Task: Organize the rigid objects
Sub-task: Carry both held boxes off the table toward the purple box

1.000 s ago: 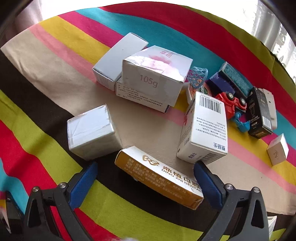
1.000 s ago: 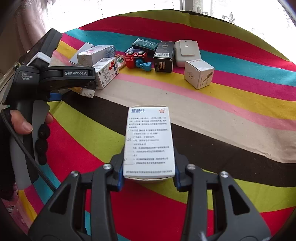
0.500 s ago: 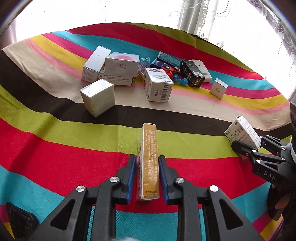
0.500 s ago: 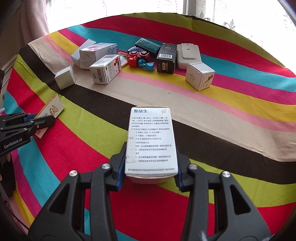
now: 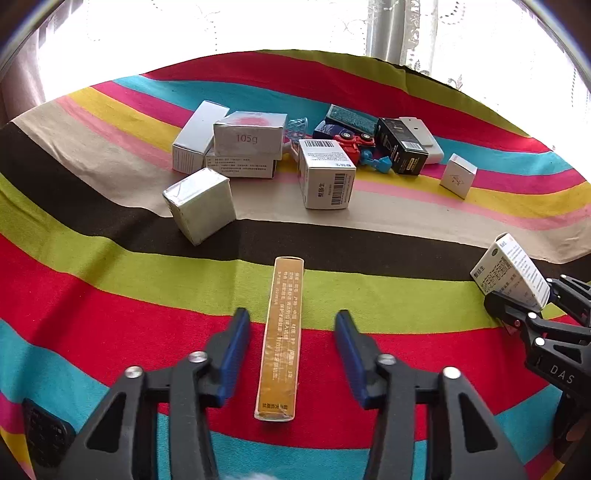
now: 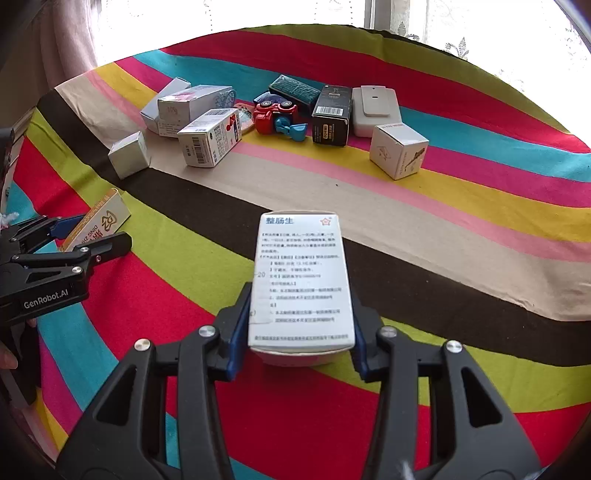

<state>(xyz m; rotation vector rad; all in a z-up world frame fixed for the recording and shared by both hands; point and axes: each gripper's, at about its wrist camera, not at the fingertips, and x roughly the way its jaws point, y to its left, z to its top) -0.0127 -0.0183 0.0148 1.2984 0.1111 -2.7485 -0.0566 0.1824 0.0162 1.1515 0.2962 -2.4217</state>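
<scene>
Cloth [image 5: 110, 332], striped, below window [image 5: 258, 22]; left hand-held gripper [image 5: 291, 314] wide around yellow box [image 5: 282, 350], right hand-held gripper [image 6: 300, 295], just opening, on white box [image 6: 299, 266].

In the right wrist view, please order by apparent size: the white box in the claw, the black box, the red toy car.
1. White box, though nearness to the camera enlarges it.
2. Black box.
3. Red toy car, slightly smaller than the black box.

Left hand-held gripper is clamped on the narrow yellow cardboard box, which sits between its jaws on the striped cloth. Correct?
Not clamped. The left wrist view shows the left hand-held gripper open: both blue pads stand clear of the narrow yellow cardboard box, with a gap on each side. The rest holds: the box sits between the jaws on the striped cloth.
</scene>
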